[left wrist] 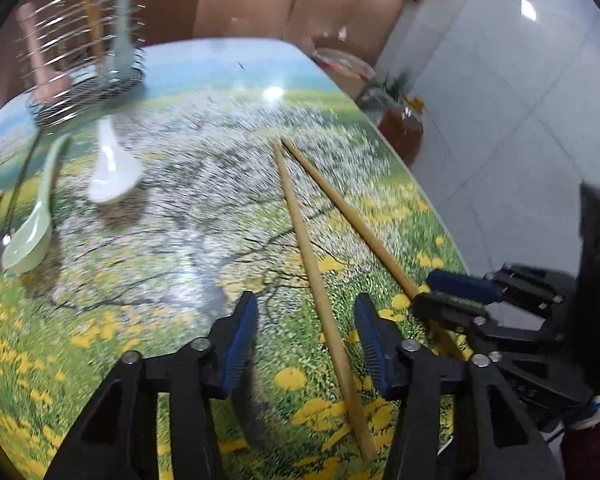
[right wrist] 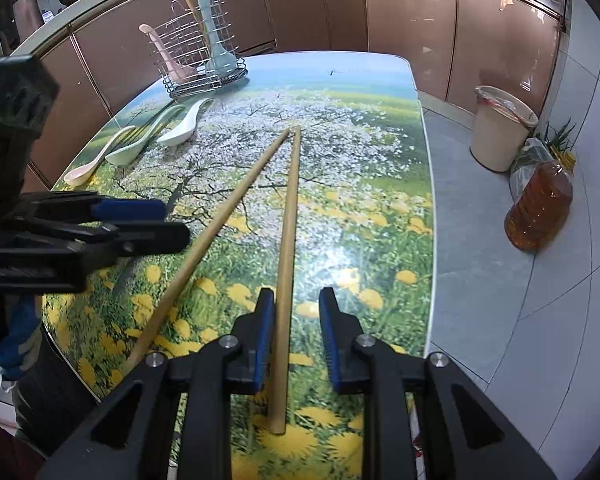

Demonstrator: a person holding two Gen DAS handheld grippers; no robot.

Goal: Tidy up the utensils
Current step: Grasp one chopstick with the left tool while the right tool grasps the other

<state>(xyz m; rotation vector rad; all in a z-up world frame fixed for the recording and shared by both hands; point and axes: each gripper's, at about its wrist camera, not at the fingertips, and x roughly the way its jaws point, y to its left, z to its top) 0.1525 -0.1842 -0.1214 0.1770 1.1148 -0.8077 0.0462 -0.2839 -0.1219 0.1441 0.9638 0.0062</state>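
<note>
Two wooden chopsticks lie on the flower-print table [right wrist: 360, 184], their far tips nearly touching. One chopstick [left wrist: 328, 320] runs between the fingers of my left gripper [left wrist: 306, 340], which is open, its pads clear of the stick. The other chopstick [right wrist: 286, 264] lies between the fingers of my right gripper [right wrist: 298, 336], close to the left pad, with a gap to the right pad; this gripper is open too. Each gripper shows in the other's view: the right gripper [left wrist: 440, 296], the left gripper [right wrist: 172, 222]. A wire utensil rack [right wrist: 204, 64] at the far left holds chopsticks and spoons.
White spoon [right wrist: 180, 128], green spoon [right wrist: 140, 144] and cream spoon [right wrist: 84, 172] lie in front of the rack. The table's right edge drops to a tiled floor with a bin [right wrist: 500, 128] and an oil bottle [right wrist: 540, 208]. Brown cabinets stand behind.
</note>
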